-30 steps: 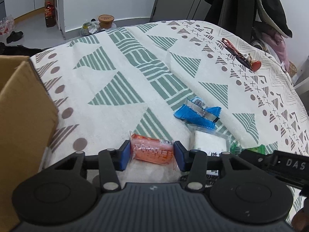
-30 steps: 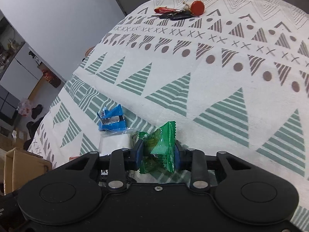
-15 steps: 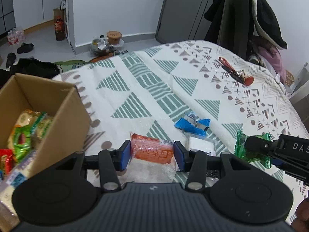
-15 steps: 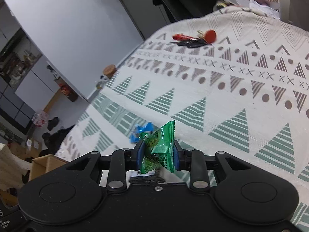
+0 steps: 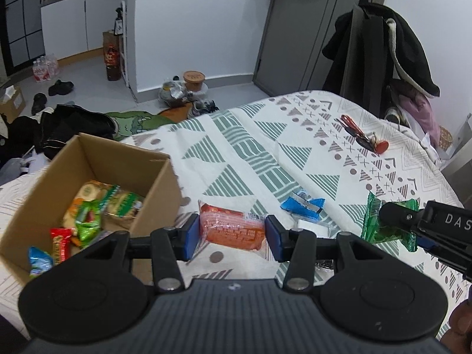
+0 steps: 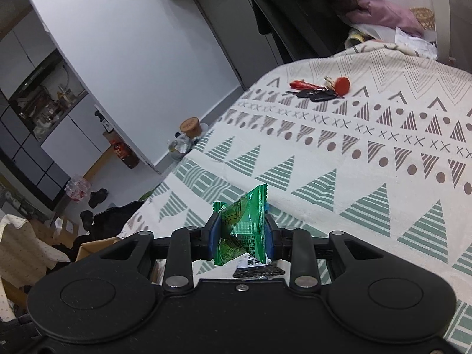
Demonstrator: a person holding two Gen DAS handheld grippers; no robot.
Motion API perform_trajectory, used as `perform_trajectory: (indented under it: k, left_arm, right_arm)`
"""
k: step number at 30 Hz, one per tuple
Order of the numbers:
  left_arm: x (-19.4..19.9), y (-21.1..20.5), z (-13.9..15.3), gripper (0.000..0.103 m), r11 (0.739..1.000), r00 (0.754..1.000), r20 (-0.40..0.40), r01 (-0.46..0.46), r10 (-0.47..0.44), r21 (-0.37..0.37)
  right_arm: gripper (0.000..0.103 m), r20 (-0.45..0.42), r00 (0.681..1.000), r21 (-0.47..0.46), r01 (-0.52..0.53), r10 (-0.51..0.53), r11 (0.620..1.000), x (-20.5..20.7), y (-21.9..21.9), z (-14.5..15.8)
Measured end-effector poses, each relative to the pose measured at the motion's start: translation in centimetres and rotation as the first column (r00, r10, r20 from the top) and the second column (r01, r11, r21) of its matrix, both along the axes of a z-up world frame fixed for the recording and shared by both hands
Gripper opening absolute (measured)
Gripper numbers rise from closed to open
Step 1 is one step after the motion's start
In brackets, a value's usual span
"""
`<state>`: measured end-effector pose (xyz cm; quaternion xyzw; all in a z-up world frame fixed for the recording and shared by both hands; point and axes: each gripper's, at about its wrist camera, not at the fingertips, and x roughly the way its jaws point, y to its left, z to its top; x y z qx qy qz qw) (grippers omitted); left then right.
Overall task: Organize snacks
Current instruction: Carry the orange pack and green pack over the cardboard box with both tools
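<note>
While both grippers are raised above a bed covered by a white cloth patterned with green and brown triangles (image 5: 242,159), a snack is held in each. In the left wrist view, the left gripper (image 5: 231,233) is seen with its blue-padded jaws clamped on the two short ends of an orange, rectangular, plastic-wrapped snack packet (image 5: 233,230), which is held level. To the left of it, an open brown cardboard box (image 5: 156,188) is seen on the bed, with red, green, yellow and blue snack packets (image 5: 88,206) lying inside. On the cloth beyond the orange packet, a crumpled blue snack wrapper (image 5: 303,206) lies, and a white, clear-wrapped packet (image 5: 311,226) is seen just near of it. At the right edge of this view, the right gripper (image 6: 240,236) is seen from the side. In the right wrist view, its jaws are pressed together on a shiny green foil snack packet (image 6: 243,230), which is twisted and stands up between the pads. A bunch of dark keys with red tags (image 6: 321,88) lies on the far part of the cloth, well apart from the snacks. A dark coat (image 5: 392,47) hangs beyond the bed on the right.
</note>
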<state>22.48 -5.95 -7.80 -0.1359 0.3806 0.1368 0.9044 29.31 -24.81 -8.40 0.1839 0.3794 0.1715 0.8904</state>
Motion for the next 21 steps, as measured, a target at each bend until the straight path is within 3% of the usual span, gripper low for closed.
perform_trajectory:
  k: [21]
  left_arm:
    - [-5.7, 4.7, 4.4, 0.047, 0.996, 0.993, 0.074, -0.088, 0.087, 0.008]
  right_arm:
    - [0.029, 0.112, 0.991, 0.013, -0.076, 0.074, 0.997, -4.8, 4.8, 4.6]
